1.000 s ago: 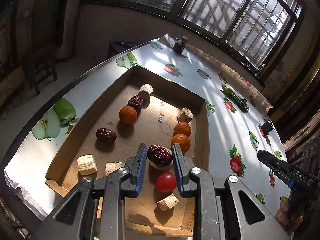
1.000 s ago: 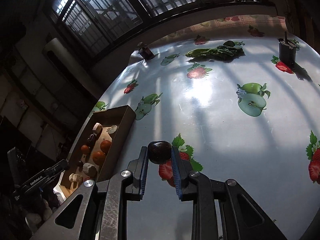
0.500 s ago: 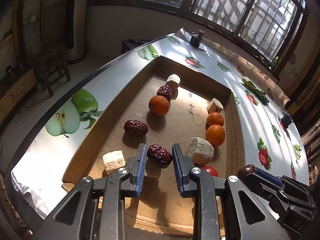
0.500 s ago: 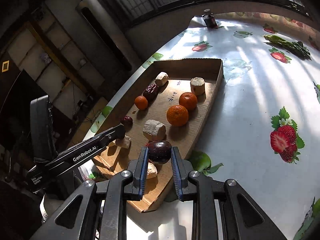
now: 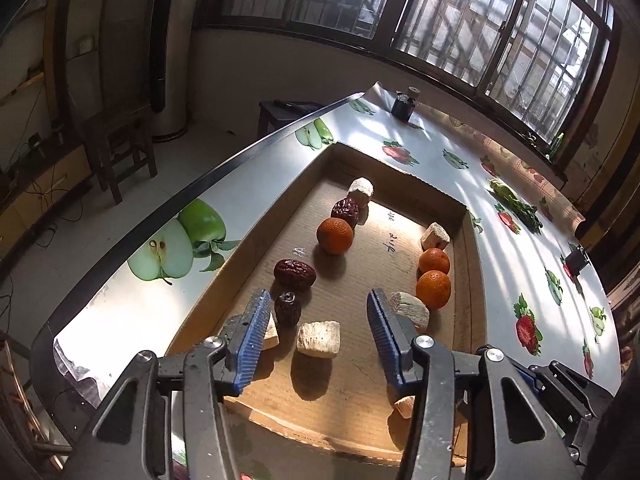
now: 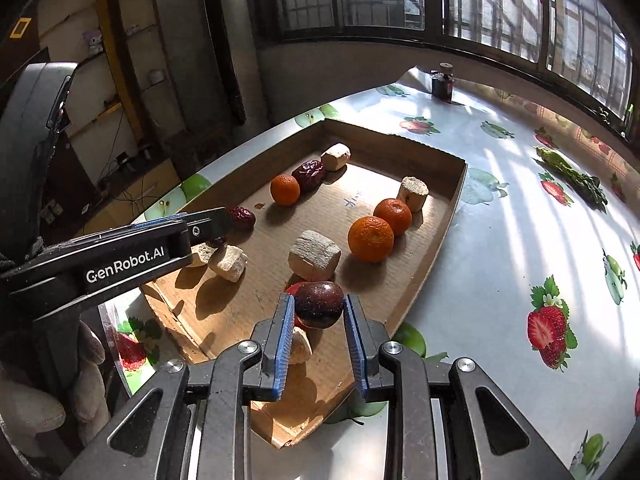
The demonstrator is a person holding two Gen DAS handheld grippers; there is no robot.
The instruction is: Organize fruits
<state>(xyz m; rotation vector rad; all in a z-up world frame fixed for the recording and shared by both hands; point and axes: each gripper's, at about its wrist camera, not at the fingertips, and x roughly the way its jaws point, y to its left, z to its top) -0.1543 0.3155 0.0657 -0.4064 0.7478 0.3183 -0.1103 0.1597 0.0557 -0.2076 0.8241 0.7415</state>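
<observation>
My left claw just opened wide, nothing held. Wrinkly red date sits on cardboard tray by left pad, w/ rough pale chunk in between. My right claw just opened a bit; smooth round dark plum sits between blue ribbed pads, low over tray's near corner. Can't tell if pads touch it. Bumpy oranges nearby.

The left gripper has "GenRobot.AI" in white letters on its side. The cardboard tray has blue handwriting on its floor. It is too small to read.
</observation>
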